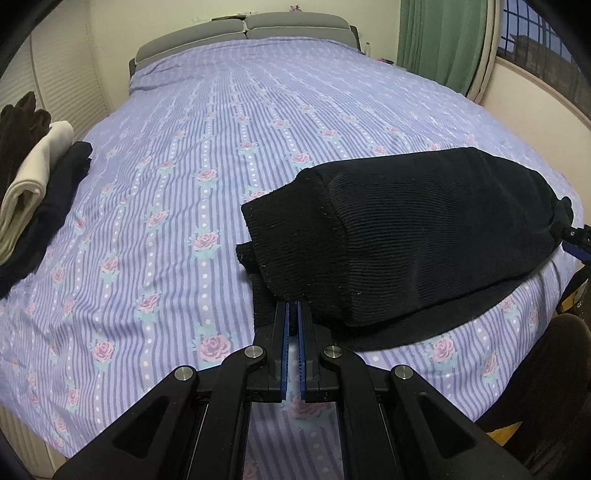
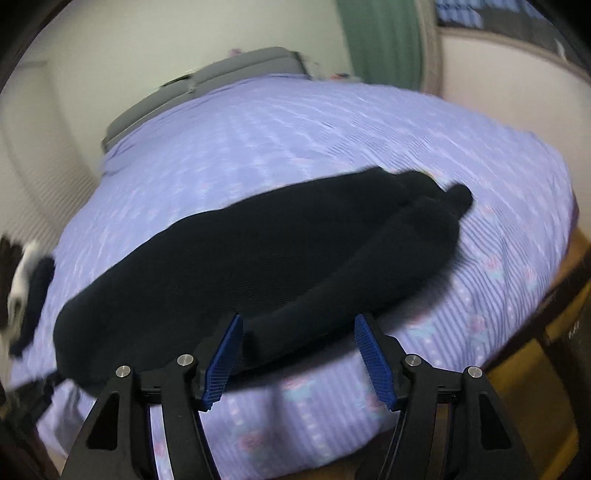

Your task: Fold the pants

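Note:
Black ribbed pants [image 1: 424, 236] lie folded over on the purple floral bedspread [image 1: 221, 147], near its front right. My left gripper [image 1: 294, 306] is shut on the pants' near-left edge and holds that edge slightly lifted. In the right wrist view the pants [image 2: 258, 251] stretch from lower left to upper right, and the view is motion-blurred. My right gripper [image 2: 299, 325] is open, its blue pads on either side of the pants' near edge without pinching it. The right gripper's tip also shows in the left wrist view [image 1: 576, 240] at the pants' far right end.
A stack of folded clothes, black and cream [image 1: 33, 184], sits at the bed's left edge. Grey headboard cushions [image 1: 243, 29] are at the far end. A green curtain [image 1: 443, 37] and window are at the right. The bed's right edge drops to a wooden floor [image 2: 524, 369].

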A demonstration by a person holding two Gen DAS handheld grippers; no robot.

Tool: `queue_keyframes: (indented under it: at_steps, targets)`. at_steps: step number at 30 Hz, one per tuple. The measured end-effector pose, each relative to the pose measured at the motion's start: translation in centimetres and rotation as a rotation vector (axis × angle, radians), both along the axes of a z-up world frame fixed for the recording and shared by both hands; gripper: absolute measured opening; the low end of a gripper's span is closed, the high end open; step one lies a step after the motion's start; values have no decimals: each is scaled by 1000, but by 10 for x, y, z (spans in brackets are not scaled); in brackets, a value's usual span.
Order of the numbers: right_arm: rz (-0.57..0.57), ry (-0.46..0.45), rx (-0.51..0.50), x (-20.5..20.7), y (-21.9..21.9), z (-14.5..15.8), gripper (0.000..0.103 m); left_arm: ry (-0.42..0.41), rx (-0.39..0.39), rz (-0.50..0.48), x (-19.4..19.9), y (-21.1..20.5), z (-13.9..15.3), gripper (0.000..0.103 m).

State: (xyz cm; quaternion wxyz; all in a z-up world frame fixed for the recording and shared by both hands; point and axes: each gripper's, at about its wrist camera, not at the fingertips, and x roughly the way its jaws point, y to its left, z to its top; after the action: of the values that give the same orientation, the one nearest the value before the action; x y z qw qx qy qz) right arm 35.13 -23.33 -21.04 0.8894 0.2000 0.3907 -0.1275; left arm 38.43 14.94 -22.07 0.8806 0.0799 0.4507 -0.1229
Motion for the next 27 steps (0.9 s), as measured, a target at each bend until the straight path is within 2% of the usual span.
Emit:
queue_keyframes:
  at_steps: [3, 6, 8, 10, 11, 15, 17, 19, 22, 27]
  targets:
    - [-29, 34, 63, 8, -13, -12, 64, 0, 0, -1, 1, 1, 1, 6]
    - [-32, 46, 85, 15, -19, -21, 61, -2, 5, 0, 1, -1, 1, 6]
    - [-30, 35, 91, 16, -20, -22, 33, -2, 7, 3, 1, -1, 2, 6]
    - [-27, 5, 89, 14, -20, -18, 19, -1, 3, 2, 1, -2, 3, 6]
    - [-31, -16, 72, 10, -20, -14, 16, 0, 2, -1, 1, -3, 3, 6]
    - [-23, -106, -53, 3, -17, 22, 15, 2, -8, -14, -3, -9, 6, 6]
    - [-8, -107, -90, 7, -22, 33, 15, 6, -8, -25, -7, -14, 6, 6]
    - [21, -55, -92, 16, -28, 29, 15, 4, 11, -27, -11, -17, 5, 6]
    - [51, 46, -44, 24, -34, 2, 15, 12, 16, -14, -13, -14, 3, 6]
    - [76, 41, -68, 15, -20, -15, 16, 6, 1, 17, -13, -1, 5, 6]
